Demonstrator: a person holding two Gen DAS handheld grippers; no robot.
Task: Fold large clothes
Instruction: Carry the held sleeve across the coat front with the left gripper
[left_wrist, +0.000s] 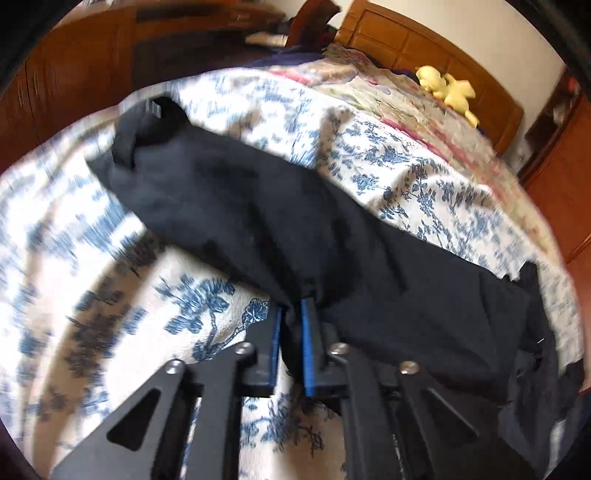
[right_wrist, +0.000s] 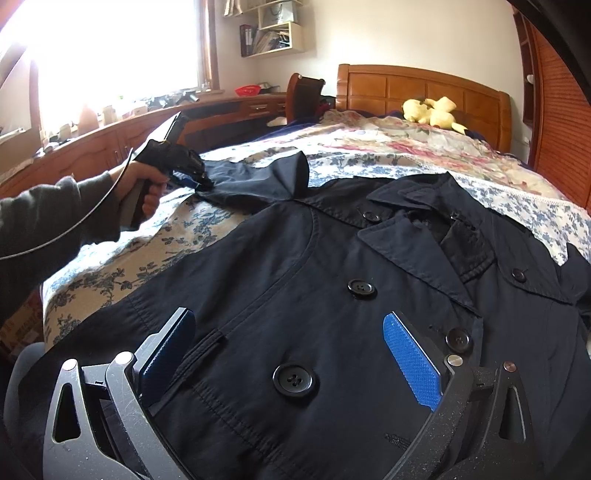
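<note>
Left wrist view shows your left tool clamped on the sleeve of a soft, limp coat, so hold at seams; the right tool gapes empty.

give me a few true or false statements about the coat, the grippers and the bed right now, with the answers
1. The left gripper is shut on the sleeve of the dark coat. True.
2. The right gripper pinches the collar. False: its fingers stand wide apart over the coat's buttoned front, gripping nothing.
3. A yellow plush toy lies near the wooden headboard. True.
4. The coat hangs on a hanger. False: it lies front up on the floral bedspread.
5. The coat's front has large dark buttons. True.
</note>
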